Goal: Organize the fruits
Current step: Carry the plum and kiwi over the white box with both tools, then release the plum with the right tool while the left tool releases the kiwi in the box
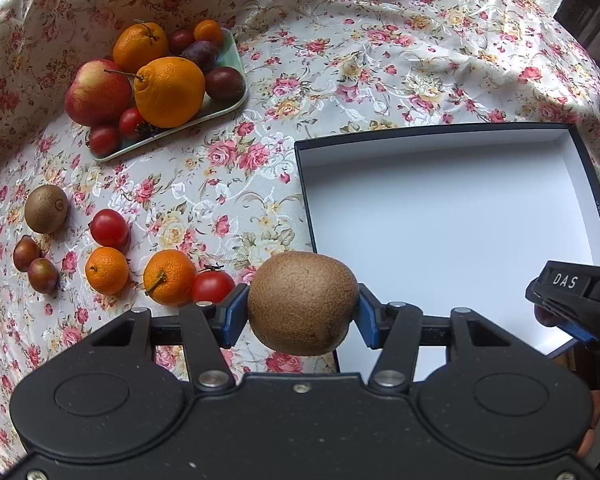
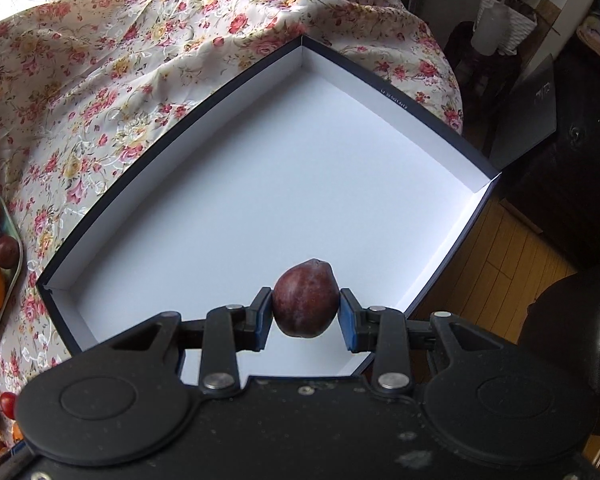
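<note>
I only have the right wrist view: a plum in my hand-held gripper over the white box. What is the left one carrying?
Observer: The left hand-held gripper is shut on a kiwi, at the box edge.
Operator: Any kiwis still loose?
Observer: One kiwi on the cloth, beside a red tomato.
Operator: What is nearest the left gripper on the cloth?
Observer: A tomato with a green stem, touching a mandarin.

The tray (image 1: 236, 98) with fruit lies far ahead-left of the left gripper (image 1: 302, 306), the box (image 1: 592, 184) ahead-right.
</note>
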Demonstrator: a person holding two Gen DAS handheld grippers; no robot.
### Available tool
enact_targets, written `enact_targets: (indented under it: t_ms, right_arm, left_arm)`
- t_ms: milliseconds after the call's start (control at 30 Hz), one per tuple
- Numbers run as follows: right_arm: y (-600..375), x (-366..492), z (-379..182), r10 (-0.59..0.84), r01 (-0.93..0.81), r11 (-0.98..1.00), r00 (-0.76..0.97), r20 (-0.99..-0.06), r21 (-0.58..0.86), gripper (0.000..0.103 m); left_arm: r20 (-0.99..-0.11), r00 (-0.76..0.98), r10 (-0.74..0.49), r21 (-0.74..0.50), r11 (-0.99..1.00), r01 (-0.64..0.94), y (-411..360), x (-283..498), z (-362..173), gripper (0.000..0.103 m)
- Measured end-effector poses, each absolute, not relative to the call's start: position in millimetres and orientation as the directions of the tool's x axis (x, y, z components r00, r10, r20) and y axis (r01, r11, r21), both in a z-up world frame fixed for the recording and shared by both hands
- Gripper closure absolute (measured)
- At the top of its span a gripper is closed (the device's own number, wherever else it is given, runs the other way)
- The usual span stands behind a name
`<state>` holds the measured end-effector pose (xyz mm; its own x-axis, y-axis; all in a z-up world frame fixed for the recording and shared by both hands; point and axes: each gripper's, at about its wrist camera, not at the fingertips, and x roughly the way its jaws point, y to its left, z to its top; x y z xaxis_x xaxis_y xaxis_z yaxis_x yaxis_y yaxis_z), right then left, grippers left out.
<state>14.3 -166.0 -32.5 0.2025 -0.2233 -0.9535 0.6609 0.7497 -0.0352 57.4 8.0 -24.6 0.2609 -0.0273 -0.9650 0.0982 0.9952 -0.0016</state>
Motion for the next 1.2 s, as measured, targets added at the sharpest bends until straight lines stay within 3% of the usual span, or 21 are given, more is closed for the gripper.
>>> enact_targets:
  t_ms: [733,1200]
  right_arm:
    - [-197.2,34.0,-41.4,-0.193,0.668,0.743,0.149,-0.970,-0.045,0.067]
    - [-216.2,43.4,-47.8,-0.020,0.547,0.837,0.031,-0.999,0.000,0.069]
  left_arm:
    - [-0.967,0.257,-0.001,0.031,0.992,0.120,-27.3,63.4,-36.1,0.043]
    - [-0.967,0.256,0.019,0.054,0.990,0.133,-41.3,63.2,-38.6,0.041]
